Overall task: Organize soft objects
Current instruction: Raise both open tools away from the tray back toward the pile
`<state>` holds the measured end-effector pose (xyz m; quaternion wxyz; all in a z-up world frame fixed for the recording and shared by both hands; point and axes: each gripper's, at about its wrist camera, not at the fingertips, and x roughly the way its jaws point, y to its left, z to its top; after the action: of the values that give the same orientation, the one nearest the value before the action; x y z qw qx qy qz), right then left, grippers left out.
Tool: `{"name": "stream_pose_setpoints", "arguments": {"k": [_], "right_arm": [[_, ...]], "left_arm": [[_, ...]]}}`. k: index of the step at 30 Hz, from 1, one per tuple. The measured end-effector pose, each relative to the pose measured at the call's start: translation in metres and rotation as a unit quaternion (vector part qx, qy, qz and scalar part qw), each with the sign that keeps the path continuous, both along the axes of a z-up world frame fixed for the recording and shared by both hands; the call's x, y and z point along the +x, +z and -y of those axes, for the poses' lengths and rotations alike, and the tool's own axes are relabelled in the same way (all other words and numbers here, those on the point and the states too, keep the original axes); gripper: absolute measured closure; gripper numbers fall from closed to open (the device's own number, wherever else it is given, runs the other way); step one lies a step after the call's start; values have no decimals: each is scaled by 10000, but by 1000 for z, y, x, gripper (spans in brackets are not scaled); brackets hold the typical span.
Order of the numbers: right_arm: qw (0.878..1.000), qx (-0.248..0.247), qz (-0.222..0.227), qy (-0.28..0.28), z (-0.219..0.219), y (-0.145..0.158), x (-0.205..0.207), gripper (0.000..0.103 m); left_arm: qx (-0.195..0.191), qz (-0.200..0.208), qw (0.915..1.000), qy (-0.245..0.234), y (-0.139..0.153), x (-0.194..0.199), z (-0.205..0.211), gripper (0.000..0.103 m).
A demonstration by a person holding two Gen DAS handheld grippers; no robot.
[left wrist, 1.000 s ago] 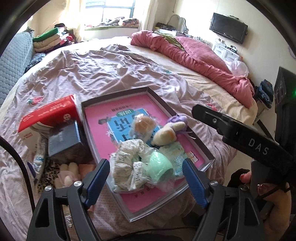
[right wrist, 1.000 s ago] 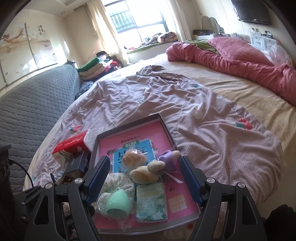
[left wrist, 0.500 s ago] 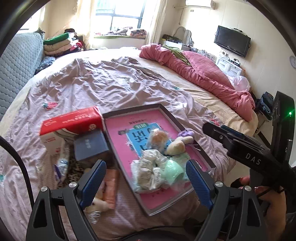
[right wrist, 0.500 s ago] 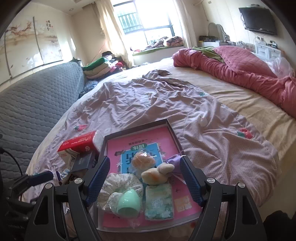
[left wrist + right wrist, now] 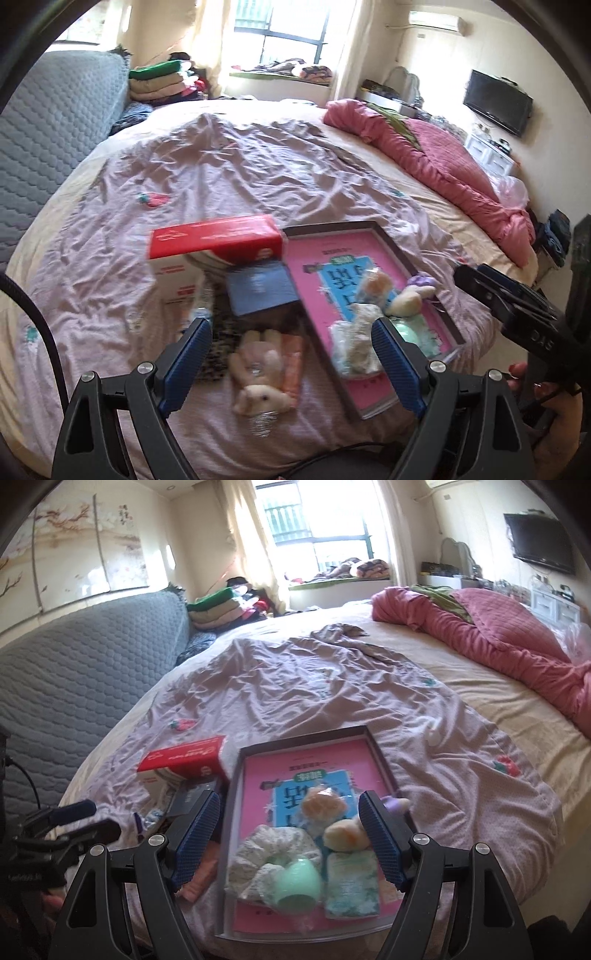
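A dark-rimmed tray [image 5: 233, 812] with a pink book as its floor lies on the bed. In it are a bagged floral cloth with a mint cup [image 5: 284, 867], a beige plush rabbit [image 5: 343, 835], a bagged orange plush [image 5: 322, 805] and a green tissue pack [image 5: 351, 884]. My right gripper [image 5: 290, 801] hovers open above them, holding nothing. Left of the tray [image 5: 369, 226], a cream plush bunny [image 5: 258, 380] lies on the sheet beside a pink item [image 5: 293, 360]. My left gripper [image 5: 290, 328] hangs open over that bunny, with no contact.
A red and white box [image 5: 216, 238] and a dark blue box [image 5: 260, 290] crowd the tray's left side. The other gripper [image 5: 517, 306] and a hand reach in at the right. A crumpled pink quilt [image 5: 509, 653] lies far right, a grey quilted sofa [image 5: 85, 664] left.
My left gripper has slid left off the tray, leaving the bagged cloth there, and now sits over the plush bunny. The right gripper has drawn back and risen slightly.
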<state>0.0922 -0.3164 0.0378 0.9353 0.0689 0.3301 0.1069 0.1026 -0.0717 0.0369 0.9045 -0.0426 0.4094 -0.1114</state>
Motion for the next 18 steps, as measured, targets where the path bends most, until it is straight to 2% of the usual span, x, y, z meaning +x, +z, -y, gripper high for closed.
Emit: {"name": "stream_pose_setpoints", "arguments": {"k": [8,18], "right_arm": [[9993,-20,41,380,-34,5,-2,24],[9969,-78,-120,774,-78,-4,-2,24]], "left_arm": [[-96,-61,9990,442,0,-1,-51,15],[29,-143,9962,863,-14,-2,-91,15]]}}
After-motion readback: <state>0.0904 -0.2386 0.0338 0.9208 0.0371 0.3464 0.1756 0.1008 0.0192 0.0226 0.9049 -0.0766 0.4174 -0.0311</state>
